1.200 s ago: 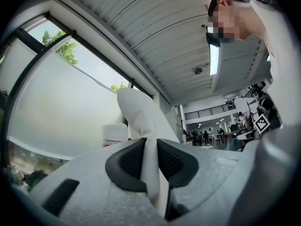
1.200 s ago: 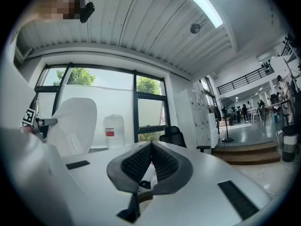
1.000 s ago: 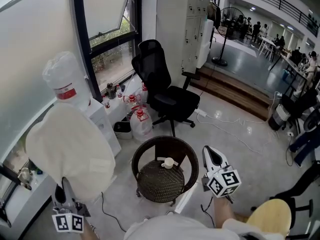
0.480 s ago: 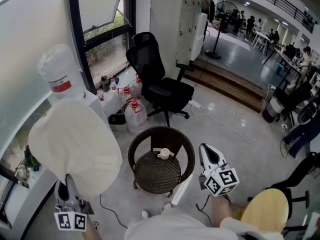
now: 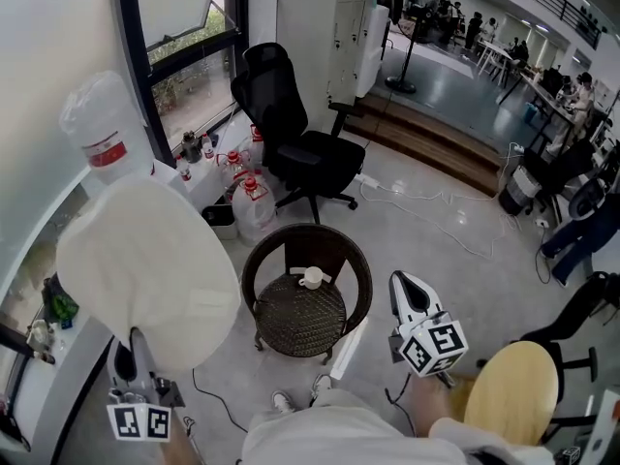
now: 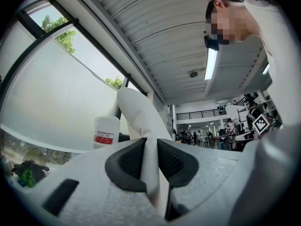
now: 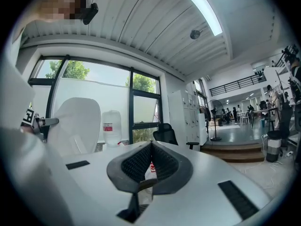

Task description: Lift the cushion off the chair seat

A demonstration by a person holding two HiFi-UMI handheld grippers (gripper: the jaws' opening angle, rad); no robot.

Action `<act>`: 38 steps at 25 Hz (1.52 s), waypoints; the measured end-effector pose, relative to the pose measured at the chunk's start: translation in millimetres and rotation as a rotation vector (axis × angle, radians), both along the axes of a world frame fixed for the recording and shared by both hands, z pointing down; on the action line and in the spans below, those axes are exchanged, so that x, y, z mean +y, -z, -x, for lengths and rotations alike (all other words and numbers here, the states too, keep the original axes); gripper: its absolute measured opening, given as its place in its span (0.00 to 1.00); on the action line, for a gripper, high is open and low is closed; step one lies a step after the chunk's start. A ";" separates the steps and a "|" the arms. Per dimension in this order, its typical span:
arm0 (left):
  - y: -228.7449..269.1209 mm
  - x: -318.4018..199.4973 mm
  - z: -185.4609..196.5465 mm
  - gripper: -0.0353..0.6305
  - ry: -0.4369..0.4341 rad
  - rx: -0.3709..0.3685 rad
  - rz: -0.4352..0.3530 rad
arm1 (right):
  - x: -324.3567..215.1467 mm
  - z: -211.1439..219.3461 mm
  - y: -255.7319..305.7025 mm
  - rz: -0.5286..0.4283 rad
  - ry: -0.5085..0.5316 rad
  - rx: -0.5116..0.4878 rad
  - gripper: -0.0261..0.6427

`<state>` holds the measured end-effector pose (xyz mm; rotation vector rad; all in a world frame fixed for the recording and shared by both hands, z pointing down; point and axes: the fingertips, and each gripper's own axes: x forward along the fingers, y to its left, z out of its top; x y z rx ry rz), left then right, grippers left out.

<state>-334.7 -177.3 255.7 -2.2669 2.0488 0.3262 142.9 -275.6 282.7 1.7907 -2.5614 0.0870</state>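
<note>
Gripping the cushion by its lower edge, your left gripper has its jaws clenched on the fabric. The cushion stands upright at the frame's left, above the fingers and clear of the wicker chair at centre. Your right gripper, jaws closed on nothing, hangs right of the chair. A white cup rests on the seat, and a water jug stands at upper left.

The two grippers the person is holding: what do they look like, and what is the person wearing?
The left gripper and right gripper are white, smooth shells tapering to a point, with black ridged pads inside the jaws. Each carries a cube of black-and-white square markers near the hand. The person wears a pale top.
</note>
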 end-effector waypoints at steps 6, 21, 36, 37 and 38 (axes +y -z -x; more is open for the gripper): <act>-0.2 -13.0 -3.4 0.13 -0.050 0.012 -0.014 | 10.6 -2.4 2.4 -0.002 -0.028 0.019 0.04; -1.0 -45.5 -8.1 0.13 -0.129 0.018 -0.011 | -1.6 17.1 9.7 -0.016 -0.041 0.037 0.04; -8.7 -62.1 -15.4 0.13 -0.168 0.025 -0.001 | -11.4 23.1 0.8 -0.014 -0.038 0.029 0.04; -8.5 -62.1 -15.6 0.13 -0.170 0.027 -0.001 | -10.5 23.7 0.3 -0.012 -0.038 0.029 0.04; -8.5 -61.9 -16.0 0.14 -0.173 0.029 -0.001 | -9.4 24.1 -0.4 -0.009 -0.042 0.027 0.04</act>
